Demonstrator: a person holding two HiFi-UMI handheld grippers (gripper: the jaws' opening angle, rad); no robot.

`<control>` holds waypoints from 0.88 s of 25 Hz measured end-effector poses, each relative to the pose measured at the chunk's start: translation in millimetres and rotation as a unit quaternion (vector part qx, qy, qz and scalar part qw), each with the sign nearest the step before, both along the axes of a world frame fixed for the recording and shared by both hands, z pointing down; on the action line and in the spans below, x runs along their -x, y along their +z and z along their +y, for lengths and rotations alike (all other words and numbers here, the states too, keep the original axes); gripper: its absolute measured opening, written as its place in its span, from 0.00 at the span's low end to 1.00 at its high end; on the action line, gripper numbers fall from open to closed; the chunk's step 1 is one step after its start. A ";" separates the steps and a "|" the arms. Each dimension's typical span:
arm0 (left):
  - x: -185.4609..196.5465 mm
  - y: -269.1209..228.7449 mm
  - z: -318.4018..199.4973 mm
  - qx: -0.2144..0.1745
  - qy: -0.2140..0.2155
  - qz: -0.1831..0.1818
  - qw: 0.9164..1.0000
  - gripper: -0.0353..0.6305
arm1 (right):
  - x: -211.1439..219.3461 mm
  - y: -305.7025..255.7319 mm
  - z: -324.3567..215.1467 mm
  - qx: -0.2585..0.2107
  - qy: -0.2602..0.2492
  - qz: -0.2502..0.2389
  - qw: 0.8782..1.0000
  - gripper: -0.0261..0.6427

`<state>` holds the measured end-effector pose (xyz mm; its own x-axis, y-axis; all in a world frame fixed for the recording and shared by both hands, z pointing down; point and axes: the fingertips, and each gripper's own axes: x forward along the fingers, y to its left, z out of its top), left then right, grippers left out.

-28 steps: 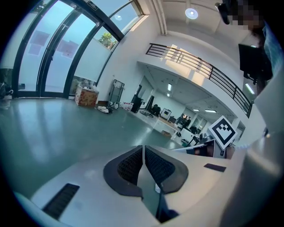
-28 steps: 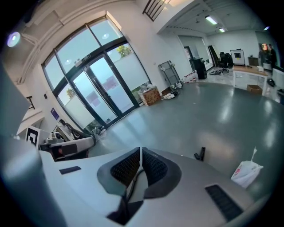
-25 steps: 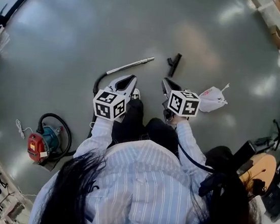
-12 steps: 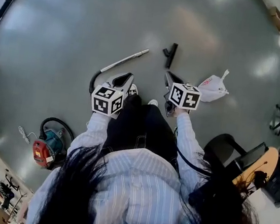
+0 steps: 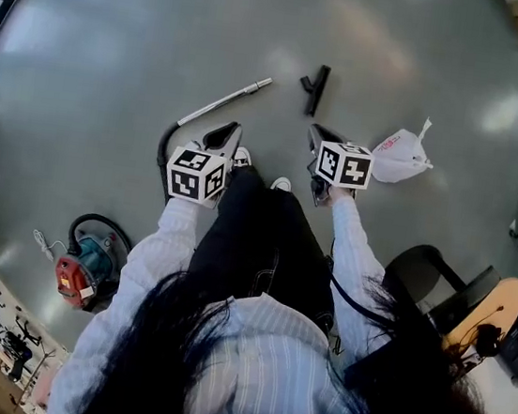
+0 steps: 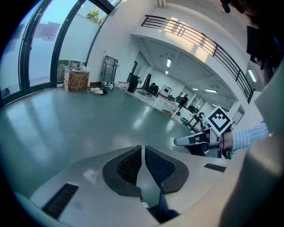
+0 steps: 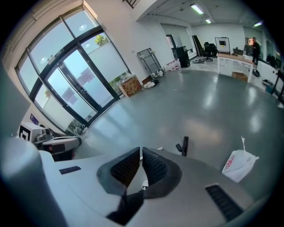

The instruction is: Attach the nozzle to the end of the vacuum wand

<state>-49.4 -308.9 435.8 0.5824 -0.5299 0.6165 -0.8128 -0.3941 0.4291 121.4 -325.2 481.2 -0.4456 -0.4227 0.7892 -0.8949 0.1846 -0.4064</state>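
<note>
The silver vacuum wand lies slantwise on the grey floor, its free end pointing up-right, its lower end on a black hose. The black nozzle lies apart from it to the right, and shows small in the right gripper view. My left gripper hangs shut and empty just below the wand. My right gripper is shut and empty, a short way below the nozzle. In each gripper view the pads meet with nothing between them, left and right.
A white plastic bag lies right of the right gripper, also in the right gripper view. The red and teal vacuum body sits at lower left. The person's shoes stand between the grippers. Desks and chairs line the room's edges.
Both grippers have sunk toward the floor and moved forward, the left closer to the wand, the right closer to the nozzle. Both stayed shut.
</note>
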 end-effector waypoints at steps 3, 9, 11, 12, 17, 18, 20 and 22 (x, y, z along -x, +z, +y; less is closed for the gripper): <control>-6.7 51.5 -2.6 0.003 0.001 -0.011 1.000 0.06 | -14.9 46.2 -1.7 0.001 0.006 0.006 1.000 0.07; 10.6 180.8 -38.0 -0.001 0.003 -0.045 0.999 0.06 | -39.8 175.3 -25.5 -0.006 0.023 0.004 1.000 0.07; 26.2 230.3 -58.7 -0.005 -0.004 -0.051 0.999 0.06 | -48.8 224.6 -40.4 -0.002 0.028 0.024 0.999 0.08; 34.7 256.4 -67.7 -0.006 -0.005 -0.056 0.998 0.06 | -51.3 251.4 -46.7 0.002 0.026 0.033 0.999 0.09; 63.0 376.8 -86.7 -0.018 0.019 -0.093 0.995 0.08 | -67.1 375.5 -57.8 0.014 0.007 0.053 0.998 0.26; 65.4 398.2 -88.9 -0.022 0.026 -0.099 0.995 0.11 | -72.5 397.7 -60.0 0.011 0.007 0.059 0.998 0.27; 69.8 439.2 -98.6 -0.034 0.042 -0.110 0.992 0.22 | -82.3 441.1 -70.9 0.001 0.005 0.072 0.997 0.31; 74.9 475.6 -111.0 -0.044 0.056 -0.123 0.990 0.24 | -89.6 480.3 -85.5 -0.007 0.001 0.083 0.997 0.35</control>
